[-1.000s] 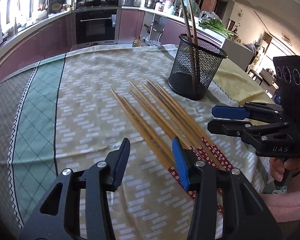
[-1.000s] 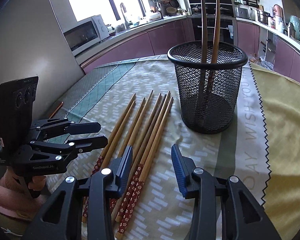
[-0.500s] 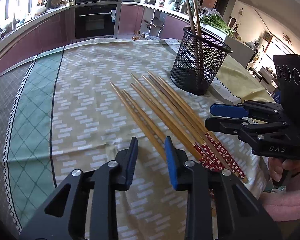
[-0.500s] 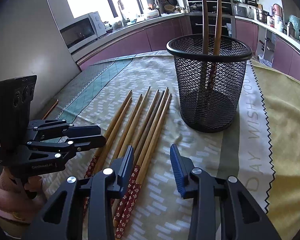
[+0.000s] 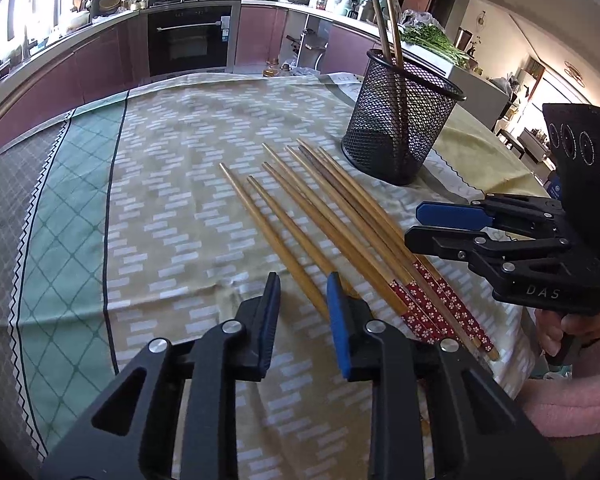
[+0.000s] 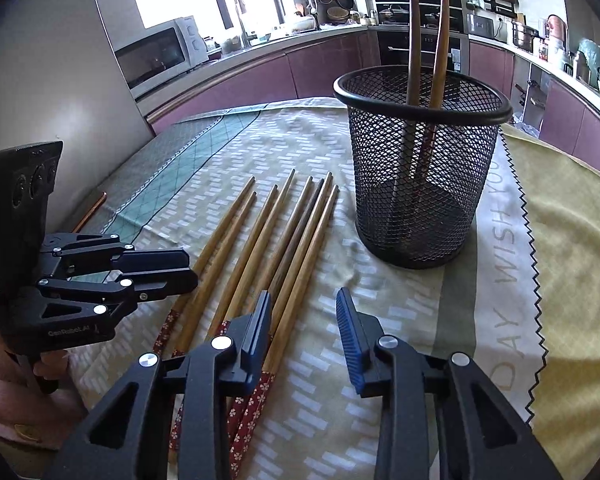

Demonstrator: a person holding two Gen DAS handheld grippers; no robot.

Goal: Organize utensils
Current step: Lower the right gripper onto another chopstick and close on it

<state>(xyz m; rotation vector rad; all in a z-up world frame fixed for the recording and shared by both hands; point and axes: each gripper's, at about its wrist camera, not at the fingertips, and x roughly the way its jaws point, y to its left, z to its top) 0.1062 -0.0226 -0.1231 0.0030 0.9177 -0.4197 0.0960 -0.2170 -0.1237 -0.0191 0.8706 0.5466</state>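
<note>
Left wrist view: 2 chopsticks (image 5: 388, 12) stand in the mesh holder (image 5: 400, 120); 8 loose chopsticks (image 5: 332, 220) lie beside it on the tablecloth (image 5: 160, 200). Left gripper (image 5: 304, 312) and right gripper (image 6: 304, 328) are both narrowing, gripping nothing; most sorting remains.

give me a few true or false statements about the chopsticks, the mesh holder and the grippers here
1. Two chopsticks stand in the black mesh holder. True.
2. The holder lies tipped on its side. False: it stands upright on the tablecloth.
3. The loose chopsticks lie beside the holder, not in it. True.
4. The right gripper holds a chopstick lifted off the cloth. False: its jaws are closing with nothing gripped; the chopsticks lie flat.
5. The left gripper is over the holder's rim. False: it is near the chopsticks' decorated ends, jaws closing.
</note>
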